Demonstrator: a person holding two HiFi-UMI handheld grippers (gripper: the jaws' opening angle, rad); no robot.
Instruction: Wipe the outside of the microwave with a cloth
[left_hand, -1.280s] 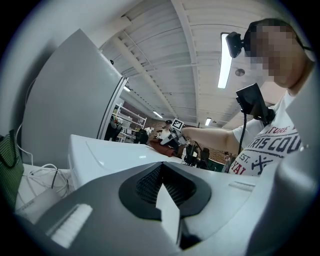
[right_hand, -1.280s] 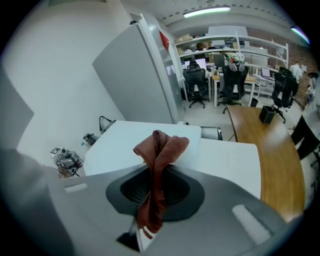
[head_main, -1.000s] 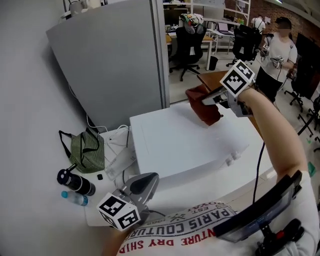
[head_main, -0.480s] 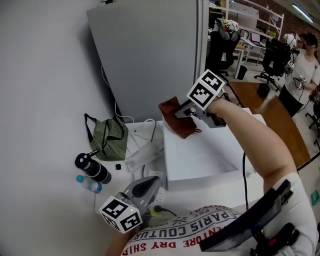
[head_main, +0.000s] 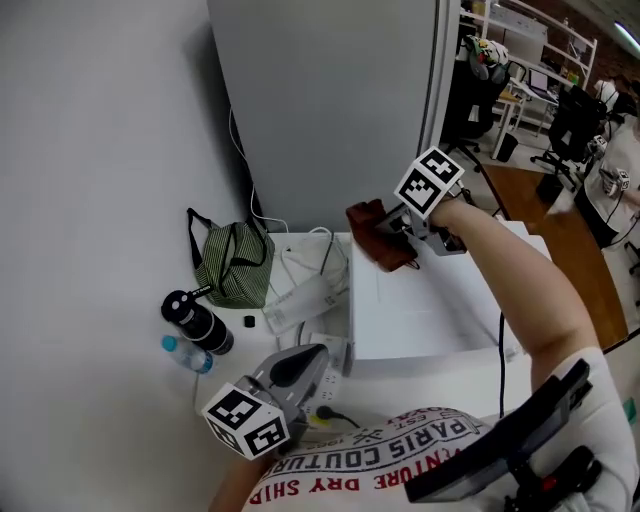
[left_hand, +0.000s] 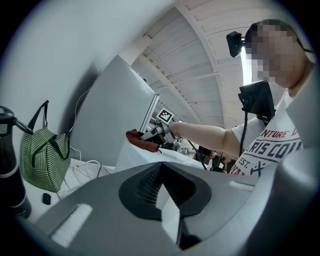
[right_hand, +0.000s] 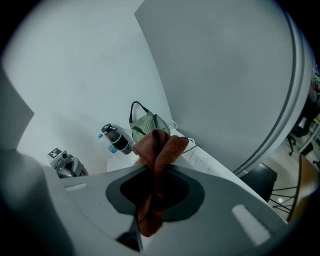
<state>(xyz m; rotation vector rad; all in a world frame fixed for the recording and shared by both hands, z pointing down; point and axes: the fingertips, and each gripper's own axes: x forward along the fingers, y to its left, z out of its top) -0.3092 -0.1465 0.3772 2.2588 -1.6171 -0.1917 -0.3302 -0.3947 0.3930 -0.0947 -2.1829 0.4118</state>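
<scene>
The white microwave stands on the table in front of me, and I see its top from above. My right gripper is shut on a rust-brown cloth and presses it against the top's far left corner. In the right gripper view the cloth bunches up between the jaws of the right gripper. My left gripper hangs low by the microwave's near left corner, shut with nothing in it. From the left gripper view, whose own gripper fills the foreground, the cloth lies on the microwave edge.
A green striped bag, a black bottle, a small water bottle and cables with papers lie left of the microwave. A grey partition stands behind. Office chairs and a person are at the far right.
The right gripper has dragged the cloth across the microwave top from its far right to its far left corner. The head view has swung with it. The left gripper has stayed low.
</scene>
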